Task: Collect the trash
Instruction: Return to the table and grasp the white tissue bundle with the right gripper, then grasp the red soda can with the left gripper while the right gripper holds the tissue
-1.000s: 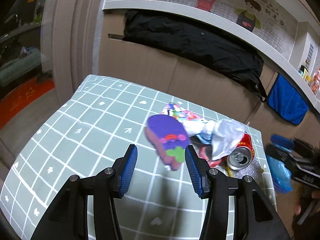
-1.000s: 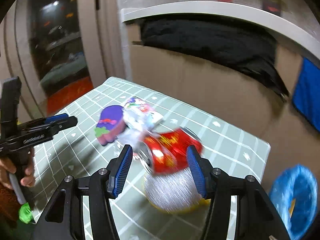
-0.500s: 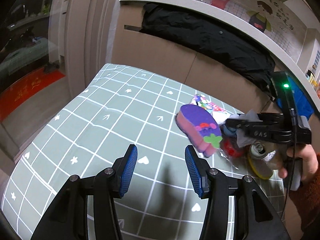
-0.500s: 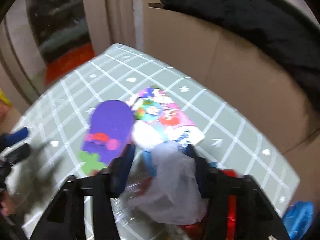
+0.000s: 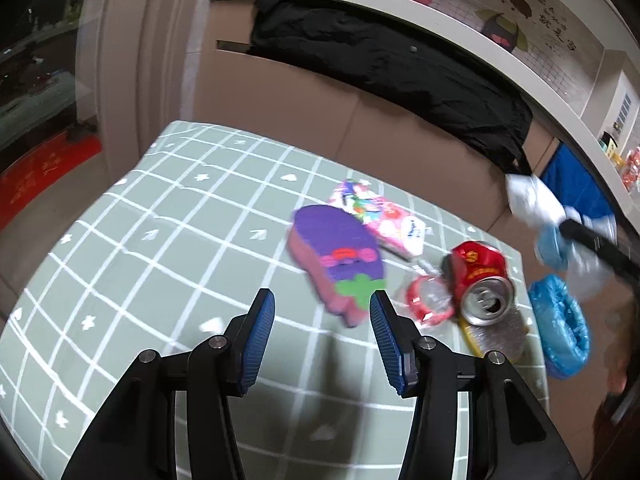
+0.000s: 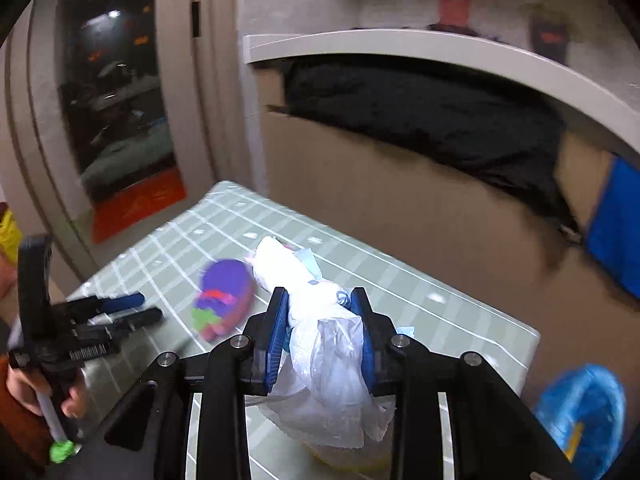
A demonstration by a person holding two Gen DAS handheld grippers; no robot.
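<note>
My right gripper [image 6: 322, 298] is shut on a crumpled white plastic bag [image 6: 320, 344] and holds it above the table; the bag also shows in the left wrist view [image 5: 532, 200], at the far right. My left gripper [image 5: 322, 308] is open and empty just above the table, right before a purple sponge [image 5: 336, 256]. Beyond the sponge lie a colourful wrapper [image 5: 384, 220], a red plastic ring [image 5: 426, 304] and a crushed red can [image 5: 480, 280] on a silvery scrubber [image 5: 496, 332]. The sponge shows blurred in the right wrist view [image 6: 224, 292].
The table [image 5: 160, 240] has a green checked cloth. A bin lined with a blue bag [image 5: 560, 324] stands off its right edge, also in the right wrist view [image 6: 580, 408]. A black coat [image 5: 392, 68] hangs over a cardboard wall behind.
My right gripper has closed on the white bag and lifted it off the trash pile, to the right. The can now lies uncovered. My left gripper has moved nearer the purple sponge.
</note>
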